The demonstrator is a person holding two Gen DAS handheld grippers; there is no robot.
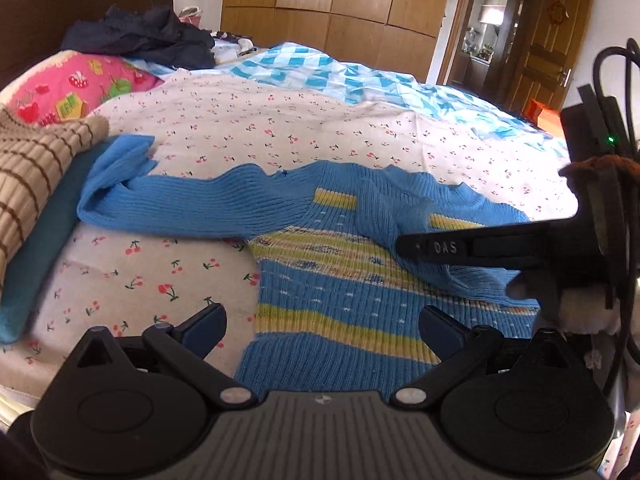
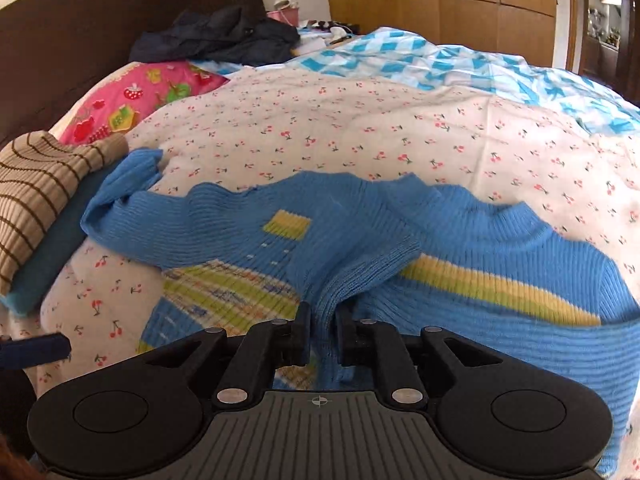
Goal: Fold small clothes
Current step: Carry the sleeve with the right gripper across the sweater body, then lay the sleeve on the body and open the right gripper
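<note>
A blue knitted sweater [image 1: 312,216] [image 2: 480,248] with yellow and green stripes lies flat on the cherry-print sheet [image 1: 280,128]. One sleeve [image 1: 180,204] stretches out to the left. The other sleeve [image 2: 360,276] is folded in over the chest. Its cuff runs between the narrow jaws of my right gripper [image 2: 321,316], and the knit fills the gap. Seen side-on in the left wrist view, a right gripper finger [image 1: 440,249] holds that cuff just above the sweater's body. My left gripper [image 1: 322,316] hangs wide open over the hem with nothing between its fingers.
A folded beige striped garment [image 1: 36,168] sits on a teal one [image 1: 40,240] at the left. Behind them are a pink pillow [image 1: 72,88], dark clothes [image 1: 140,36] and a blue checked quilt [image 1: 320,68]. A wardrobe and a doorway stand beyond the bed.
</note>
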